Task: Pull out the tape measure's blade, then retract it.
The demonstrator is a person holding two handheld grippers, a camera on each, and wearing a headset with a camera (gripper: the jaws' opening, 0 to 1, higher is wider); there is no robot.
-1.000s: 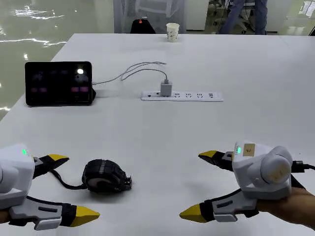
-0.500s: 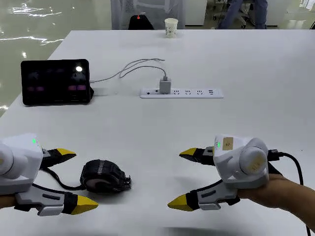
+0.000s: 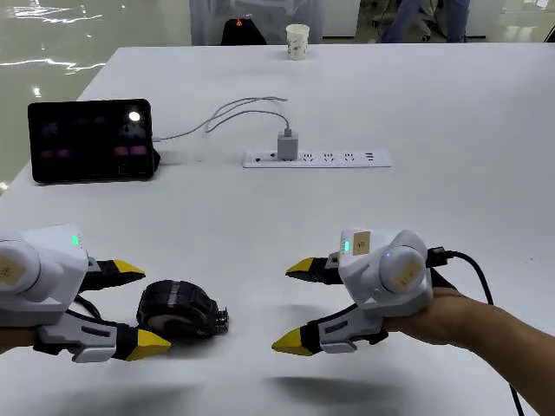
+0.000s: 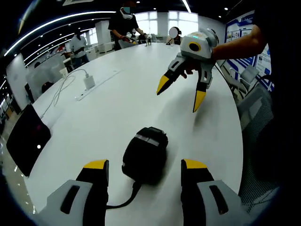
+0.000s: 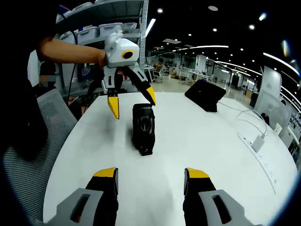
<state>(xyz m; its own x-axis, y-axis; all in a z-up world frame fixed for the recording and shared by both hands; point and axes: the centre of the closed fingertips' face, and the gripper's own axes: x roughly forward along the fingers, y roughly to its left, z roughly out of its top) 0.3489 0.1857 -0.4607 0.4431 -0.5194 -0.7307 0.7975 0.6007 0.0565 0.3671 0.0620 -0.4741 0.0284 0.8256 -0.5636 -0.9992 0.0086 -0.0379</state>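
We note left claw (image 3: 149,305) housing cut by head view's left edge; its lower jaw overlaps tape measure (image 3: 186,305) near edge. Tablet (image 3: 91,139) screen content unreadable.

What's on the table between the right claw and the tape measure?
Nothing: just bare white table between the right claw and the tape measure. The head view and right gripper view both show it.

1 tape measure (image 3: 178,308), 2 tools (image 3: 152,307) (image 3: 284,308), 1 tablet (image 3: 91,139), 1 pwr strip (image 3: 338,159), 1 charger (image 3: 287,143), 1 cup (image 3: 297,41)

tablet (image 3: 90,139) propped up, left | power strip (image 3: 316,159) mid-table, charger (image 3: 287,144) plugged in | paper cup (image 3: 297,41) at far edge
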